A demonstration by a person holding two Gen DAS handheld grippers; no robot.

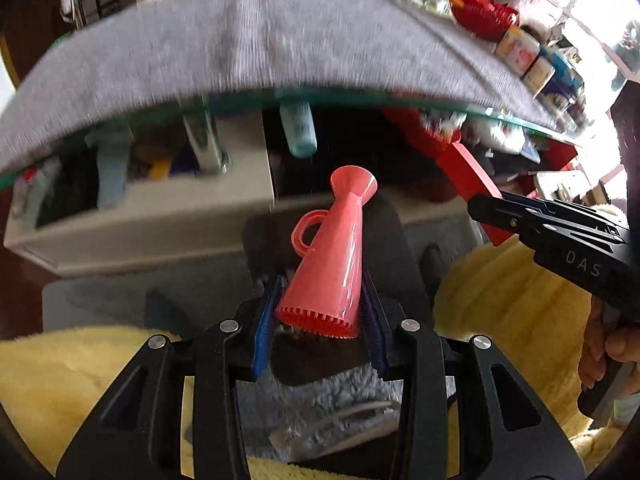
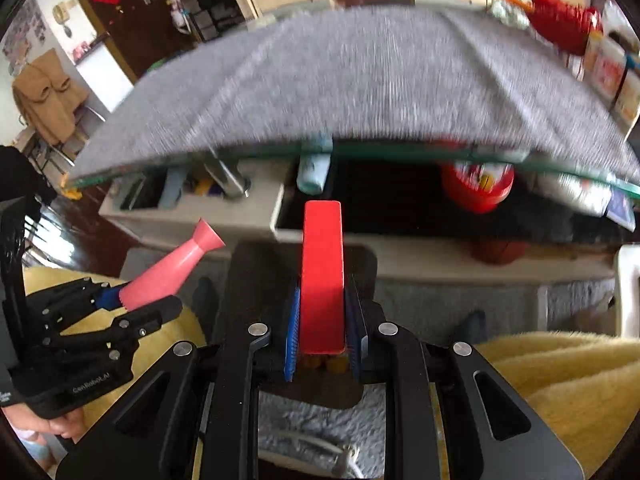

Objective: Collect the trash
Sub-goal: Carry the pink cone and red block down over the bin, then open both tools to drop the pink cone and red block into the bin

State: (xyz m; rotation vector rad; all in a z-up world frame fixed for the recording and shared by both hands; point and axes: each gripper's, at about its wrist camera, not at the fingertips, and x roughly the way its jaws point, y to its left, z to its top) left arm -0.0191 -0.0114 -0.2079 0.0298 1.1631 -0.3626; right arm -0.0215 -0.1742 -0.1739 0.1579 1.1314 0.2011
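Trash in hand: left gripper (image 1: pixel 320 312) clamps a pink horn (image 1: pixel 336 256), right gripper (image 2: pixel 322 320) clamps a red block (image 2: pixel 323 272), both near the table (image 1: pixel 240 52) edge. Deposit outstanding.

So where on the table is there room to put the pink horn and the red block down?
The grey mat is bare from its near edge to the far side, so nearly anywhere on it works. The right end is crowded: a red basket and boxes stand there. The horn and block are each clamped in a tool.
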